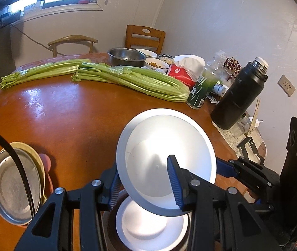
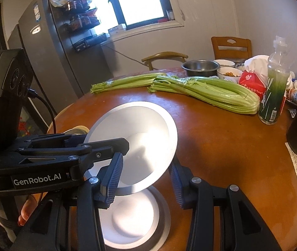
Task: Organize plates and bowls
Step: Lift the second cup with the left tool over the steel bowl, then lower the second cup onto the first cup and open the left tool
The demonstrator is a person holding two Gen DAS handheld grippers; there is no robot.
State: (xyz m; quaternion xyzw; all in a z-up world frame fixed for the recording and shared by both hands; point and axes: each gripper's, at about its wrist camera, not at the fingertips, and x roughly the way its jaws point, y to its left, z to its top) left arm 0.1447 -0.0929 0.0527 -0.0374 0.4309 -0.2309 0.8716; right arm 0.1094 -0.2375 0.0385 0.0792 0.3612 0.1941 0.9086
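White glossy plate (image 1: pixel 165 146), tilted, rim clamped by left gripper (image 1: pixel 146 186) & right gripper (image 2: pixel 146 179).

"GenRobot.AI" on left tool (image 2: pixel 115 173)

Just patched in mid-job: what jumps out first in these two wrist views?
A round silver metal plate held tilted above the brown wooden table, both tongs, left and right, clamped on its rim. Directly beneath sits another shiny round plate. Behind lie two long green celery bundles.
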